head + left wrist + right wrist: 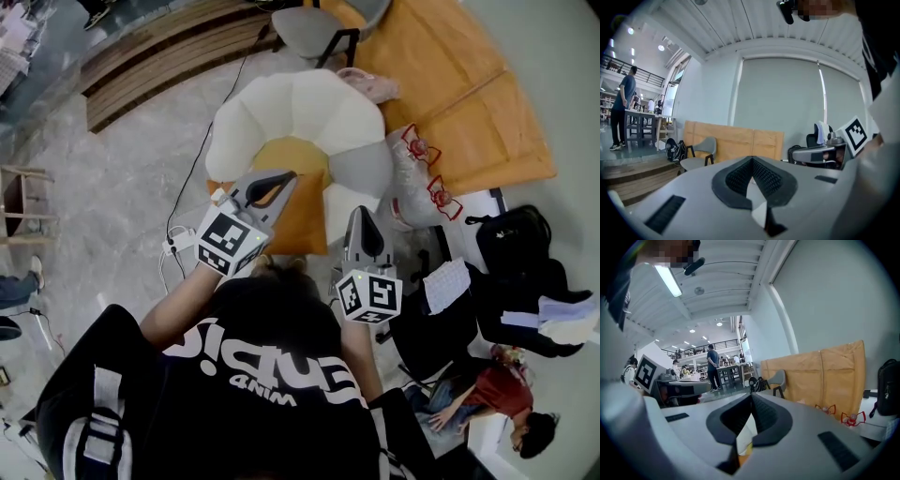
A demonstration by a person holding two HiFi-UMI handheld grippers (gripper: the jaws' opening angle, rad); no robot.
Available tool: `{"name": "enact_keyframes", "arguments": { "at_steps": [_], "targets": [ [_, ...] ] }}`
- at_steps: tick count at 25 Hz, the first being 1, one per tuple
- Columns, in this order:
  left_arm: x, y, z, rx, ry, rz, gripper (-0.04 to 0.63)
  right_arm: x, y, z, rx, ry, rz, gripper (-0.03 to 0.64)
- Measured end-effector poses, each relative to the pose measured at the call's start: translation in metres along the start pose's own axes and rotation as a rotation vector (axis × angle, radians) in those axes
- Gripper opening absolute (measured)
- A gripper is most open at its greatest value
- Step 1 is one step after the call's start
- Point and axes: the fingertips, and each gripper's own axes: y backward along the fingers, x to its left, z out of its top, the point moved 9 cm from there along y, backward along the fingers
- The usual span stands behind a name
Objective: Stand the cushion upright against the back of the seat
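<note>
Left gripper (278, 180) and right gripper (361, 217): jaws pressed together, empty, side by side over near part of orange square fabric cushion (306, 227). Cushion lies on cream petal-backed seat (281, 103).

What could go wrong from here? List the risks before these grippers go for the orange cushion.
1. The left gripper and right gripper both have their jaws together. Unless they open first, they may shove the orange cushion about on the cream seat instead of gripping it.
2. Cables lie on the floor left of the seat; a foot could catch them.
3. The white bag stands right beside the seat; the right gripper might knock it.
</note>
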Motion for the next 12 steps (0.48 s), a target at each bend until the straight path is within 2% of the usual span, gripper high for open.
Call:
{"name": "enact_keyframes", "arguments": {
  "at_steps": [7, 12],
  "targets": [
    [0.012, -0.030, -0.036, 0.104, 0.030, -0.019, 0.006, -0.020, -0.024, -0.032, 0.081, -0.051, -0.010, 0.023],
    [0.020, -0.049, -0.077, 0.194, 0.032, -0.031, 0.006, -0.030, -0.038, -0.069, 0.151, -0.097, -0.017, 0.021]
  ]
}}
